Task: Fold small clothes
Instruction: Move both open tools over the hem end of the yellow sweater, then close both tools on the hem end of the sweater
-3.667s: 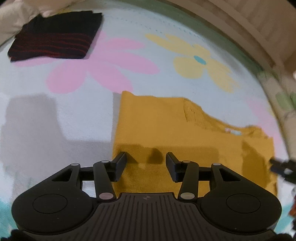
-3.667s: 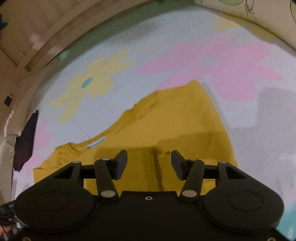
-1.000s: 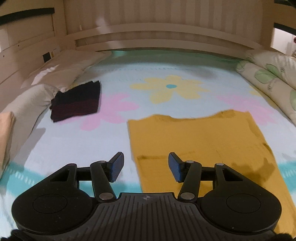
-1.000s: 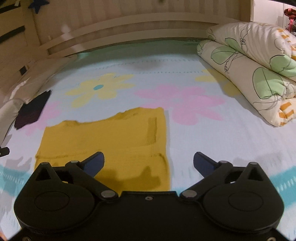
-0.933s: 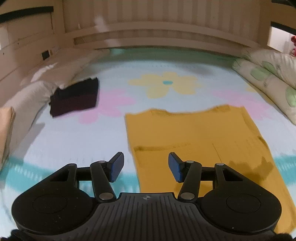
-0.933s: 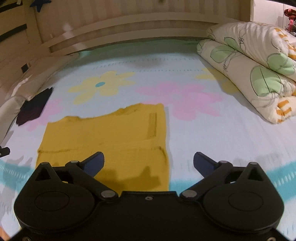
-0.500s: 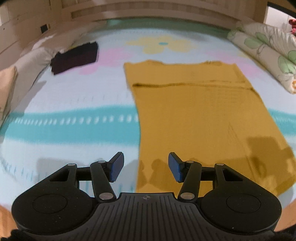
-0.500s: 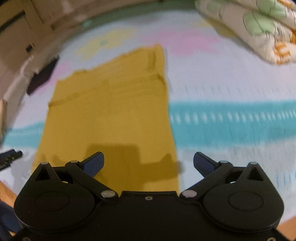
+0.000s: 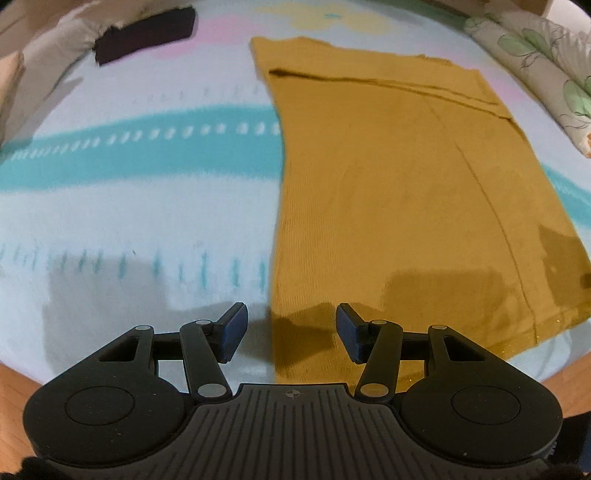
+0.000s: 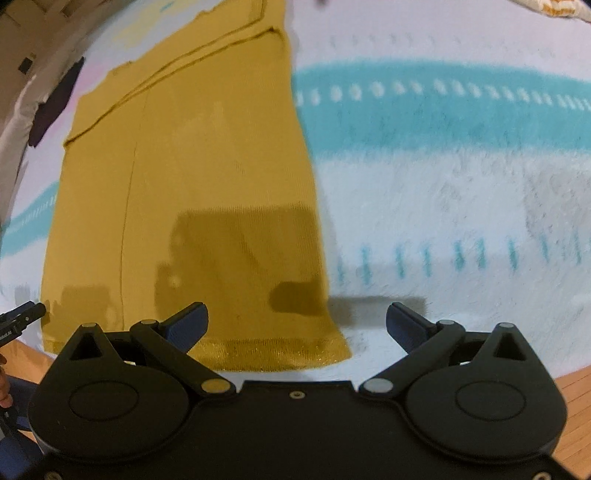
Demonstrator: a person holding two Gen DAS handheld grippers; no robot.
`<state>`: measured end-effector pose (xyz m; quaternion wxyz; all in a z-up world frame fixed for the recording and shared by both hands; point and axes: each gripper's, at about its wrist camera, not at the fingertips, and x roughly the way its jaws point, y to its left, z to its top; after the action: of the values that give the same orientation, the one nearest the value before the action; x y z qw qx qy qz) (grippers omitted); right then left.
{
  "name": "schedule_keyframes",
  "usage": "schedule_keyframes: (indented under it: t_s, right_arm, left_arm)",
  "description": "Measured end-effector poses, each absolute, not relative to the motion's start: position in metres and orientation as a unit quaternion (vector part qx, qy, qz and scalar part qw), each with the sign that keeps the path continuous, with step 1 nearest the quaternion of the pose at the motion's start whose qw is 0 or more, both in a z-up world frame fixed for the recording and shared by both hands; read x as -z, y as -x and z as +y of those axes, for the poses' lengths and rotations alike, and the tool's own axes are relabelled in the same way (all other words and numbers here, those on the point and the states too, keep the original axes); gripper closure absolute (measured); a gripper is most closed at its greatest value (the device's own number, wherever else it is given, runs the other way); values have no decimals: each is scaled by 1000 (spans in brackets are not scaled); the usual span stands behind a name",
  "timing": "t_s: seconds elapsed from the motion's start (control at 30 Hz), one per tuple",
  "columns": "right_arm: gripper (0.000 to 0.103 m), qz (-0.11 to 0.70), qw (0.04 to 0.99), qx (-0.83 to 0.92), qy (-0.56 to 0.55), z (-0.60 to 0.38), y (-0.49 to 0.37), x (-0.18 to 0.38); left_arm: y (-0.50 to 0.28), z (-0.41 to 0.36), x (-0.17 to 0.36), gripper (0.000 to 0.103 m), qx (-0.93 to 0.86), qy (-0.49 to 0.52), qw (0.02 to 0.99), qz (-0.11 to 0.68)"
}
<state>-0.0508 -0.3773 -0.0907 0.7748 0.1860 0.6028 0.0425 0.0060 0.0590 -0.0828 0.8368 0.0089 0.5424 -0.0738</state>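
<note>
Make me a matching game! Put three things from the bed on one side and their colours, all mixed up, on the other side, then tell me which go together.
Things:
1. spread-out garment
2. folded garment near the pillow
3. wide band across the bedsheet

Colours:
A. teal
B. mustard yellow
C. dark, nearly black

Pairs: 1-B, 2-C, 3-A

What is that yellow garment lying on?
The yellow garment lies flat on a pale blanket with a teal stripe. The stripe runs under it from both sides; whatever else it covers is hidden.
</note>
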Motion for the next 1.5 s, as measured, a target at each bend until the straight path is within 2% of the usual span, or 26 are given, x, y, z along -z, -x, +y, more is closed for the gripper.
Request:
schedule_keyframes:
  t_s: [0.3,0.53,0.93,0.97,1.03,1.07,1.1,1.13,1.2,1.27,1.3,1.33,1.4,1.5]
  right_arm:
    - [0,624,756,-55,-189,-364,47,113]
    - [0,620,758,-53,-197,-361,50,114]
    - [0,609,762,-56,-213,-373,57,109]
    - [0,609,762,-56,-214,-373,58,109]
    - [0,612,761,-61,-205,-372,58,108]
    - [0,616,760,-67,-193,-370,58,108]
    - [0,620,760,-70,-184,-369,57,108]
    - [5,624,758,-70,-177,-367,57,108]
    - [20,629,760,-60,-149,-362,56,105]
    - [49,633,765,-41,-115,-358,57,101]
    - [58,631,768,-33,-104,-358,58,99]
    - [94,625,772,-35,-107,-361,59,96]
    - [91,611,770,-57,-175,-372,61,94]
    - [91,599,775,-71,-187,-373,62,90]
  left_arm:
    - [-8,58,89,51,70,-5,836,544]
    - [-8,71,91,51,76,41,825,559]
    - [-2,70,93,53,87,57,811,575]
    - [-1,72,93,55,84,59,813,573]
    - [1,75,92,75,70,56,818,568]
    - [3,77,91,81,68,59,820,565]
    - [5,82,90,94,72,67,822,561]
    - [7,85,90,99,82,85,821,558]
    - [8,89,90,99,85,109,821,554]
    - [10,88,89,99,86,106,828,544]
    - [11,87,86,99,88,102,832,539]
    - [12,86,83,99,93,98,836,531]
    - [14,84,75,99,100,99,845,515]
    - [16,87,67,99,104,118,852,499]
